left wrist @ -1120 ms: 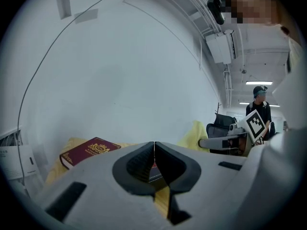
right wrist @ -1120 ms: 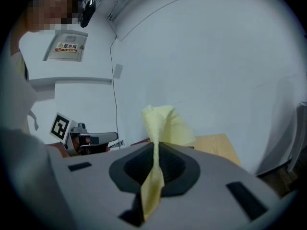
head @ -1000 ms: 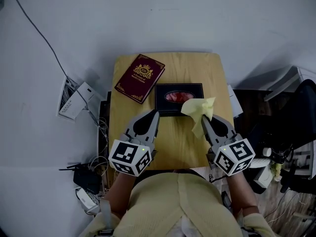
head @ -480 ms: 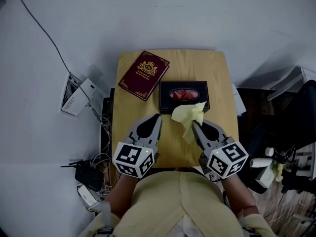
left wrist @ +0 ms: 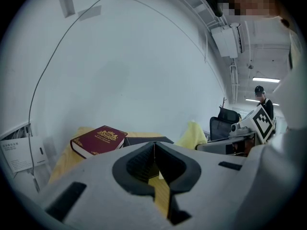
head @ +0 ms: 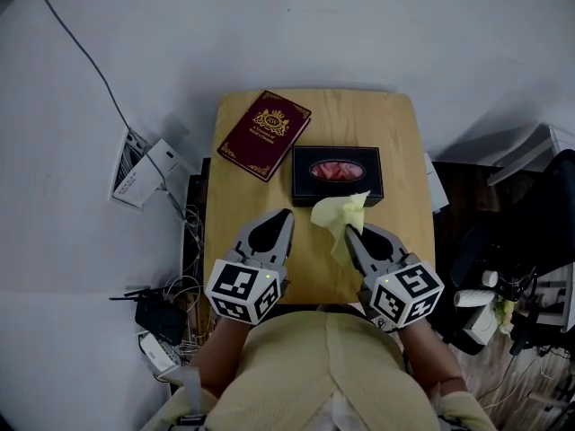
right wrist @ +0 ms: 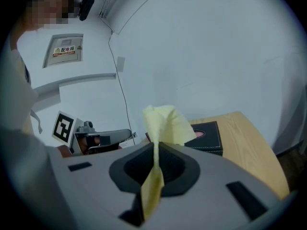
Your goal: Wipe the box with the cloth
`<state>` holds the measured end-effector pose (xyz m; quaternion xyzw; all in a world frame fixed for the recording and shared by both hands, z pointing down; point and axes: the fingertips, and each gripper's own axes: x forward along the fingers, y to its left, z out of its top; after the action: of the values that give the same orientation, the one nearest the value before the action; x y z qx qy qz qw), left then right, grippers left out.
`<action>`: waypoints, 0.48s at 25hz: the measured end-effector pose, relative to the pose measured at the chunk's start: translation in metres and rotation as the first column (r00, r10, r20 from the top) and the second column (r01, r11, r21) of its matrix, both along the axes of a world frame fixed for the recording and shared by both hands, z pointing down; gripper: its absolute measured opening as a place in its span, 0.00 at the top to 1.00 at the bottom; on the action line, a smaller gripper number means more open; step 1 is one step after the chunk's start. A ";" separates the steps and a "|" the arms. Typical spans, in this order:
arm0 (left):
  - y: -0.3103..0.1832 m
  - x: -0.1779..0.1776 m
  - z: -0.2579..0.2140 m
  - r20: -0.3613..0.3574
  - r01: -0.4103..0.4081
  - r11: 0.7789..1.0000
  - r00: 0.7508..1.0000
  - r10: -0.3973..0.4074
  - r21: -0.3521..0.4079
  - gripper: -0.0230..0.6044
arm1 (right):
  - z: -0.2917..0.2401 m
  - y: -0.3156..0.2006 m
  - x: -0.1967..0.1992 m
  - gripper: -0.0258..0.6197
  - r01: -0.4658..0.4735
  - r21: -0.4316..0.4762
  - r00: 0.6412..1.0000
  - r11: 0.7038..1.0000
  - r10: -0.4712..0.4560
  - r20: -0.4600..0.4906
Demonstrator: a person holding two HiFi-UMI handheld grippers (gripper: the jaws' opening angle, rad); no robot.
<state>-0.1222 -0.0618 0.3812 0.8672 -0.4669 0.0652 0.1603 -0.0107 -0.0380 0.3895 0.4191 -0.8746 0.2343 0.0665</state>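
Observation:
A black box (head: 337, 175) with a reddish oval opening on top sits at the middle of the small wooden table (head: 406, 214); it also shows in the right gripper view as the black box (right wrist: 207, 137). My right gripper (head: 349, 233) is shut on a yellow cloth (head: 339, 215), which sticks up from the jaws just short of the box's near edge; the same cloth (right wrist: 163, 126) shows pinched in the right gripper view. My left gripper (head: 287, 214) is shut with nothing in it, left of the cloth; in its own view the left gripper (left wrist: 154, 144) has its jaws pressed together.
A maroon book (head: 264, 134) with gold print lies at the table's far left corner, also seen as the book (left wrist: 99, 139). White devices (head: 141, 171) and cables lie on the floor to the left. A chair and clutter (head: 530, 277) stand to the right.
The right gripper has come back toward me and to the left with the cloth, off the box's near right corner. The left gripper has hardly shifted.

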 end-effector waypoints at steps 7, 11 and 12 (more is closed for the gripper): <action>-0.001 0.001 0.001 -0.002 0.000 1.000 1.000 0.000 -0.004 0.93 | 0.003 -0.001 0.000 0.90 0.003 -0.011 1.000 1.000 -0.003 -0.006; -0.001 0.003 0.001 0.001 0.000 1.000 1.000 0.000 -0.005 0.93 | 0.003 -0.001 0.000 0.90 0.006 -0.014 1.000 1.000 -0.006 -0.004; -0.001 0.003 0.000 0.001 0.000 1.000 1.000 0.000 -0.004 0.93 | 0.003 -0.001 0.000 0.90 0.008 -0.013 1.000 1.000 -0.008 -0.004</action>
<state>-0.1192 -0.0630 0.3817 0.8667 -0.4670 0.0668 0.1620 -0.0107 -0.0392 0.3925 0.4155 -0.8747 0.2389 0.0718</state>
